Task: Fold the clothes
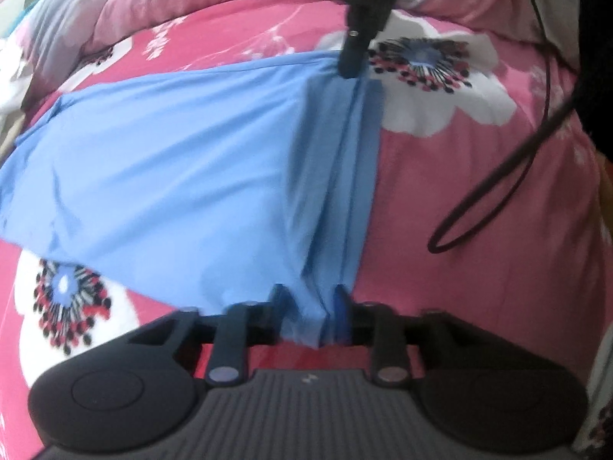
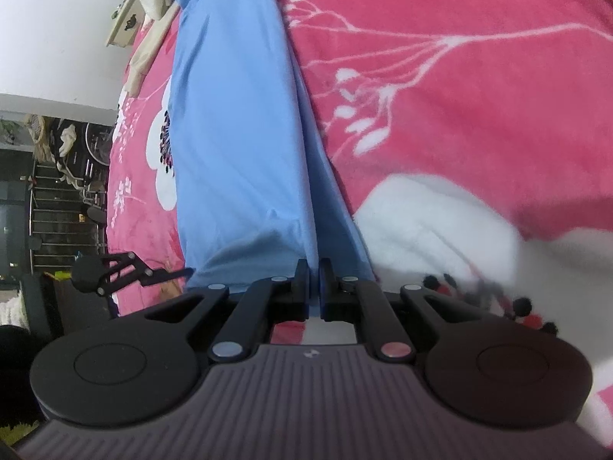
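- Currently, a light blue garment (image 1: 172, 161) lies spread on a bed covered by a pink floral quilt (image 1: 479, 191), with its near edge gathered into pleats.
- At the bottom of the left wrist view, the left gripper (image 1: 310, 306) has its jaws pressed together on one end of that bunched edge.
- Farther up the same view, the right gripper (image 1: 350, 65) pinches the other end of the edge, so the cloth runs taut between the two.
- From the right wrist view, the right gripper's jaws are closed on a thin fold of the blue fabric, which stretches away across the quilt.
- A black cable (image 1: 509, 176) loops over the quilt, just beside the garment's edge.
- This looks like the start of a fold: both ends of one side are gripped.
- Next, both hands likely need to lift together and carry that edge over the flat part, keeping tension even and clear of the cable.
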Demonstrator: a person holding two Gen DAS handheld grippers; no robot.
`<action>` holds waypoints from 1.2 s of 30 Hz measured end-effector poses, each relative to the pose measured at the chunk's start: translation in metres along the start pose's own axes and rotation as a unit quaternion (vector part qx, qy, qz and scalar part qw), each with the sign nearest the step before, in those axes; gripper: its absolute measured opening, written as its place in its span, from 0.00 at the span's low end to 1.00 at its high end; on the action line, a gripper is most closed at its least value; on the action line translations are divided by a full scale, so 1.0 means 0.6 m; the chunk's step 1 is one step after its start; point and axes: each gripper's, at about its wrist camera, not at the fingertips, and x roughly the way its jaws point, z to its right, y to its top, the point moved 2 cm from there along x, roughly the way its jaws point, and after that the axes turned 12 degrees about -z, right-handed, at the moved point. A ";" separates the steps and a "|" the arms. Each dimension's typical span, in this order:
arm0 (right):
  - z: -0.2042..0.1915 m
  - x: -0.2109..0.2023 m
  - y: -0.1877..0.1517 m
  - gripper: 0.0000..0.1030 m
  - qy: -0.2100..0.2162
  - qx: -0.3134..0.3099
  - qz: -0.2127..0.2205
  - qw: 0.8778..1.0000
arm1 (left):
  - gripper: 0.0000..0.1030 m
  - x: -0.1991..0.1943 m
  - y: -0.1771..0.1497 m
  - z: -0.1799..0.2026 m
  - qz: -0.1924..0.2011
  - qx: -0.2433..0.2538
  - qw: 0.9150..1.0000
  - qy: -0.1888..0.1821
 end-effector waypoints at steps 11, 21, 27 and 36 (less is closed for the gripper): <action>-0.006 -0.010 0.003 0.03 -0.020 -0.038 -0.006 0.999 | 0.02 -0.028 -0.002 0.023 0.031 0.050 0.998 -0.009; 0.007 -0.005 0.007 0.03 -0.062 -0.038 -0.021 0.997 | 0.02 -0.001 -0.020 0.026 0.015 0.052 0.998 -0.017; 0.012 -0.026 0.005 0.03 -0.015 -0.022 -0.018 0.999 | 0.02 -0.011 -0.022 0.018 0.026 0.041 0.999 -0.022; 0.044 -0.021 -0.005 0.03 0.007 0.007 -0.035 0.999 | 0.02 -0.008 -0.025 0.010 0.017 0.023 0.998 -0.048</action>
